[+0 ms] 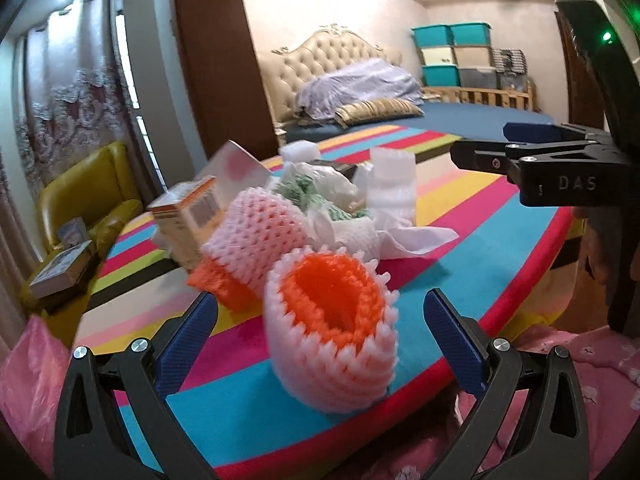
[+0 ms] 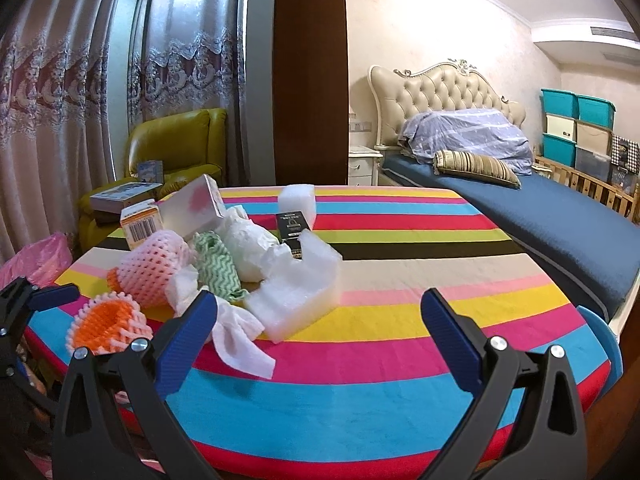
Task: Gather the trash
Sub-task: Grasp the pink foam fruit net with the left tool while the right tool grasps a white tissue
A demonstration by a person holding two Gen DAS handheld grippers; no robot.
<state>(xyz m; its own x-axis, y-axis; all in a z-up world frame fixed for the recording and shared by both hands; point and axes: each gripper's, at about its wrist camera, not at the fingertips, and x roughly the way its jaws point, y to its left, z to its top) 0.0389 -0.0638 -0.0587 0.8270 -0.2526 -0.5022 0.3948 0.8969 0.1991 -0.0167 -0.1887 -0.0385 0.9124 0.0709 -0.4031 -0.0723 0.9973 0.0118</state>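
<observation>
Right at the near rim of the round table with the rainbow-striped cloth (image 2: 400, 240), the left gripper (image 1: 320, 344) sits with its blue-padded fingers spread wide, nothing between the pads. An orange-and-white foam fruit net shaped like a cup (image 1: 332, 332) lies just ahead of it, lined up with the gap but not touched by either finger, and it's perched close to the table edge.

Over on the right, the right gripper (image 2: 320, 344) is also spread apart and holding nothing. Its side of the table is mostly bare stripes, so lots of open room there, with a blue-covered bed (image 2: 560, 224) running along the far right edge.

Rest of the trash is bunched up toward the left-middle of the table: a pink foam fruit net (image 2: 154, 270) just behind the orange one, a crumpled white tissue (image 2: 240, 340) near the right gripper's left finger, a white foam packing sheet (image 2: 300, 296), a green-and-white patterned wrapper (image 2: 216, 264), a small orange-and-white carton with a barcode (image 2: 140, 224) and a black rectangular box (image 2: 292, 226) further back.

A pink plastic bag (image 2: 36, 260) hangs off past the left edge of the table.
</observation>
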